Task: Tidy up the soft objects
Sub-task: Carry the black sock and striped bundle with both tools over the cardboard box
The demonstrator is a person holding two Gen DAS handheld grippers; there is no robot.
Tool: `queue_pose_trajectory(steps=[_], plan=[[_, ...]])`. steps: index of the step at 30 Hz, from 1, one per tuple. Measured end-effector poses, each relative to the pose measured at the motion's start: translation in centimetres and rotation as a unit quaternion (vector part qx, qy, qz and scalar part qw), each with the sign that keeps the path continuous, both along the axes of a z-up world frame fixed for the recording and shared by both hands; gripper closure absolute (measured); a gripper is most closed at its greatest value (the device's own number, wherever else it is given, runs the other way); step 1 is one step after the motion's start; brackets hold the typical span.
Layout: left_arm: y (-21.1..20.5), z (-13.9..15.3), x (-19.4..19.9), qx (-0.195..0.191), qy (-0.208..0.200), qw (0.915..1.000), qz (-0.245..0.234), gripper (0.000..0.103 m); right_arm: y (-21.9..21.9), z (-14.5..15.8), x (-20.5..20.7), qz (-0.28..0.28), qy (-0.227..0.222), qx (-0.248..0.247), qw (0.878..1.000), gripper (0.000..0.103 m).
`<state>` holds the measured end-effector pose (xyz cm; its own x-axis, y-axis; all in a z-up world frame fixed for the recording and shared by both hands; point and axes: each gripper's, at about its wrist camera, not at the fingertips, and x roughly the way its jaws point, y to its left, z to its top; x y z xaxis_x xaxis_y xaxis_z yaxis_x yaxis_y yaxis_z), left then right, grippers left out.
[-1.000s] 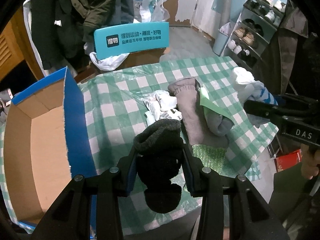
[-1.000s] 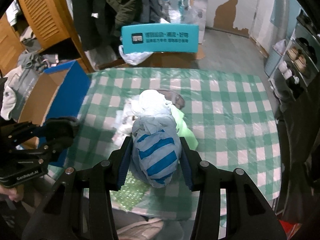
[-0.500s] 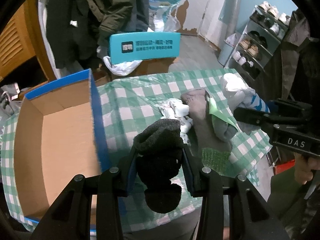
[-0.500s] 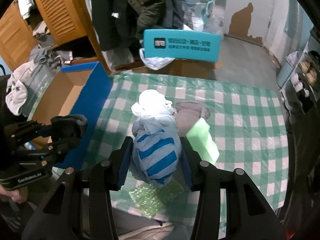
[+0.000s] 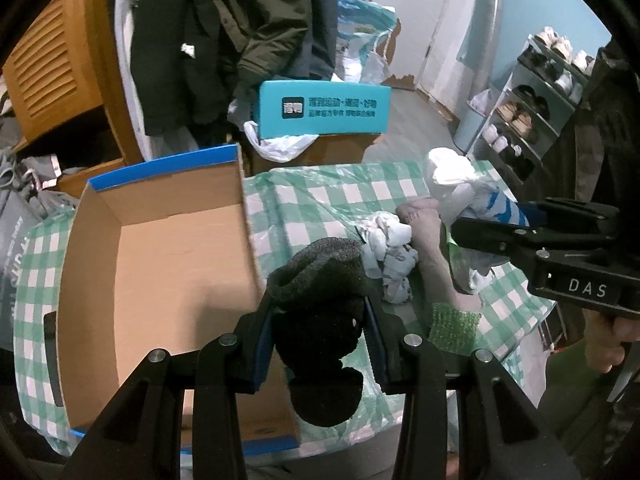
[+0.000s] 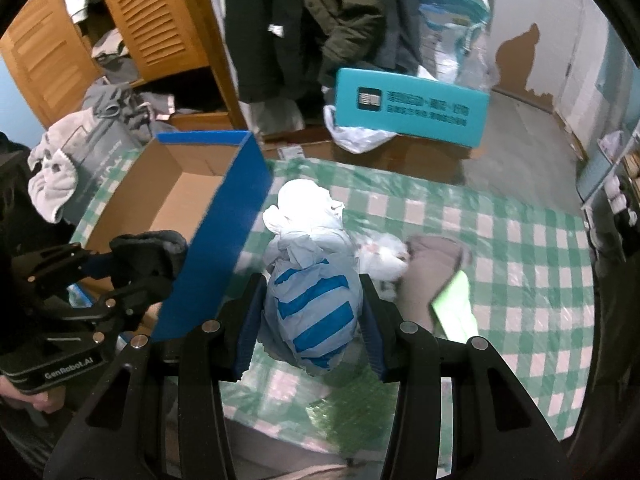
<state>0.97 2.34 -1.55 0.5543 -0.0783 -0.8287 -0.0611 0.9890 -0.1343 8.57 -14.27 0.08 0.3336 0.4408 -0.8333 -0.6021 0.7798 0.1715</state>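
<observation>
My left gripper point(image 5: 318, 312) is shut on a dark grey and black sock bundle point(image 5: 320, 292), held above the right wall of the open cardboard box point(image 5: 160, 264) with blue outer sides. My right gripper point(image 6: 312, 312) is shut on a white and blue striped cloth bundle point(image 6: 316, 300), held above the checked tablecloth point(image 6: 500, 264) just right of the box point(image 6: 224, 232). On the cloth lie a white patterned sock bundle point(image 5: 390, 252), a long grey sock point(image 5: 434, 256) and a light green piece point(image 6: 456, 308).
A green bubble-wrap piece point(image 5: 454, 324) lies at the table's near edge. A teal box point(image 5: 324, 108) stands behind the table. Coats hang behind it, a shoe rack point(image 5: 532, 100) stands at the right, and wooden louvred doors point(image 6: 152, 16) at the left.
Both grippers have moved left toward the cardboard box with their bundles still held. The box now fills more of both views.
</observation>
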Motion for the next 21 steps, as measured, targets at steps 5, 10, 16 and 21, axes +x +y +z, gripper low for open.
queue_pose_trajectory(steps=[5, 10, 16, 21], plan=[[2.0, 0.6, -0.7, -0.005, -0.009, 0.9998, 0.018, 0.062, 2.6, 0.4, -0.3, 0.020, 0.001, 0.006, 1.000, 0.059], [4.0, 1.1, -1.4, -0.009, -0.019, 0.9990, 0.039, 0.062, 5.3, 0.4, -0.6, 0.040, 0.006, 0.007, 0.999, 0.059], [6.8, 1.0, -1.9, -0.009, -0.022, 0.9975, 0.067, 0.062, 8.8, 0.3, -1.2, 0.065, 0.011, 0.007, 0.998, 0.059], [9.1, 0.5, -2.4, -0.011, -0.019, 0.9955, 0.092, 0.062, 11.4, 0.2, -1.3, 0.081, 0.017, 0.006, 0.997, 0.059]])
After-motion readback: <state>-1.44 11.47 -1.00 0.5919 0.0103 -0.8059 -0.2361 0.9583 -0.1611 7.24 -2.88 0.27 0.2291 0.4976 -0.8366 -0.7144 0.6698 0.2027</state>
